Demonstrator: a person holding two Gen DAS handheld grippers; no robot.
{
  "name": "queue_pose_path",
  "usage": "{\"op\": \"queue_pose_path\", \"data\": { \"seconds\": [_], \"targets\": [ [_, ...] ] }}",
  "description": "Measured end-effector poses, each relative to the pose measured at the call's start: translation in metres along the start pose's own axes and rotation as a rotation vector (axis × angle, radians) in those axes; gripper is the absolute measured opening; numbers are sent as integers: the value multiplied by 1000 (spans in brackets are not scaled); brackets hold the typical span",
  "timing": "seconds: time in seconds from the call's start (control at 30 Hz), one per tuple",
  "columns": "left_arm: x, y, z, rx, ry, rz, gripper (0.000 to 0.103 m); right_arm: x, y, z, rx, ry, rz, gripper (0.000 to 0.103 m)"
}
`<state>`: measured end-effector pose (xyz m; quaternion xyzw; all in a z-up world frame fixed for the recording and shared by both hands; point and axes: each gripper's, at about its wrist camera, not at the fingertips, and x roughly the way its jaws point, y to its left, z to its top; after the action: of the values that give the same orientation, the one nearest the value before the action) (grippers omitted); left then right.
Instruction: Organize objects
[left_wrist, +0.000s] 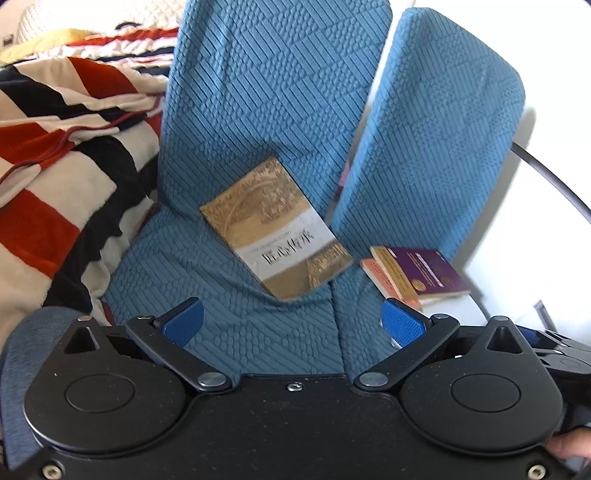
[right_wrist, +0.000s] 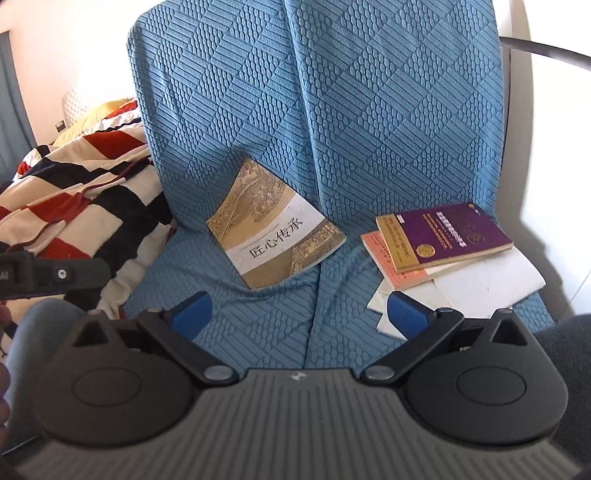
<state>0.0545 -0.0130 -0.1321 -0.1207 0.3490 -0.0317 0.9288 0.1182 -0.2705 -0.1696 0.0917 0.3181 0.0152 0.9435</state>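
Left wrist view looks down on a seat draped in a textured blue cover (left_wrist: 258, 110), with the left gripper (left_wrist: 291, 321) hovering low over the seat, its blue-padded fingers (left_wrist: 183, 319) spread wide apart and holding nothing. A gold book (left_wrist: 275, 229) with a white title band lies flat on the seat, tilted, straight ahead of the gap between the fingers and not touching them. To its right, near the seat's edge, a purple book (left_wrist: 428, 271) sits on top of an orange book (left_wrist: 376, 275). A striped blanket (left_wrist: 66, 155) in red, black and cream is heaped at the left, just beside the cover. Right wrist view shows the same seat from further right: the right gripper (right_wrist: 301, 317) is also parted wide and empty above the blue cover (right_wrist: 332, 110). The gold book (right_wrist: 275, 236) lies ahead and slightly left of centre. The purple book (right_wrist: 443, 232) rests on the orange book (right_wrist: 391, 266), and both lie on loose white paper sheets (right_wrist: 480, 284) that reach the right finger's tip. The striped blanket (right_wrist: 85, 184) lies at the left, and part of the left gripper (right_wrist: 48, 275) shows at the left edge.
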Motion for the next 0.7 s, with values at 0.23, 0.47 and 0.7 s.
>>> {"op": "queue_pose_path", "data": {
  "seconds": [0.23,0.47,0.7],
  "targets": [
    [27,-1,5,-21,-31,-18,103,14,-16,5,-19,-39,-16,103],
    [42,6,19,-36,-108,24,103,22,-28,10,-46,-41,6,103],
    [70,26,25,-61,-103,29,103,37,-31,13,-64,-49,31,103]
  ]
}}
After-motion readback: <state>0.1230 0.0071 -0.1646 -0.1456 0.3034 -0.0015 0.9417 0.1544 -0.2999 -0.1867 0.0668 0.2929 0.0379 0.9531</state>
